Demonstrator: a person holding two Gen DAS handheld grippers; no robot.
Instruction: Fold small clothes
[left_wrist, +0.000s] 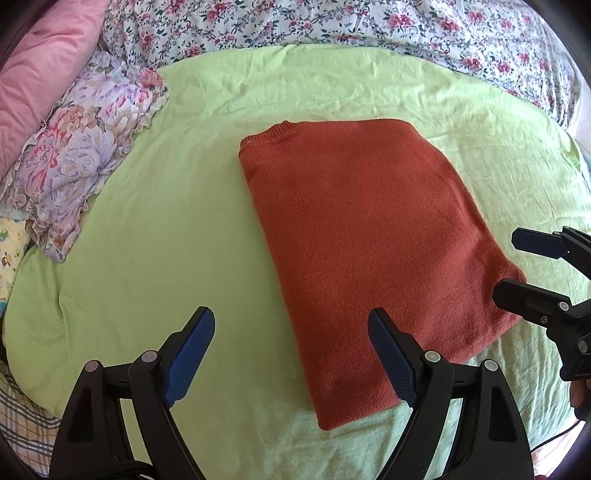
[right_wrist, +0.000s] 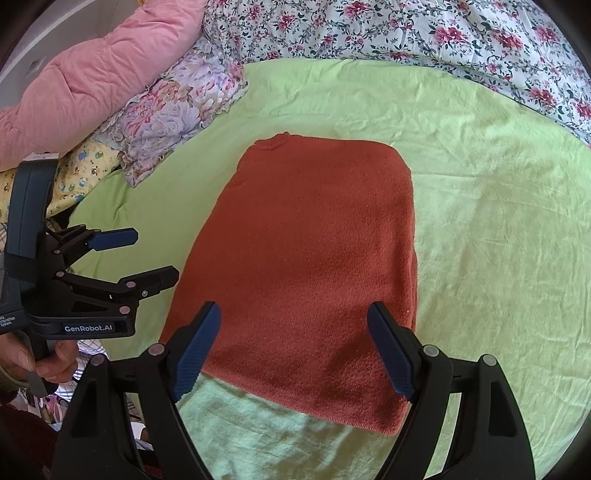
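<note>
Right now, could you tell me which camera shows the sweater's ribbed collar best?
The left wrist view: the collar shows larger and sharper on the sweater. The right wrist view shows it smaller, at the far edge.

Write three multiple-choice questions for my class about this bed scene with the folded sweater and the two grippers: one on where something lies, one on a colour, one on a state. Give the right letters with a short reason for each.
1. Where does the sweater lie?
A. On the green sheet
B. On the pink pillow
C. On the floor

2. What colour is the sweater?
A. Navy blue
B. Rust orange
C. White

3. What state are the two grippers in?
A. Both shut on the sweater
B. One open, one shut
C. Both open, holding nothing

Answers:
1. A, the sweater rests flat with green sheet showing on all sides of it.
2. B, its knit fabric is rust orange in both views.
3. C, the left gripper and the right gripper each have their fingers spread wide with no cloth between them.
</note>
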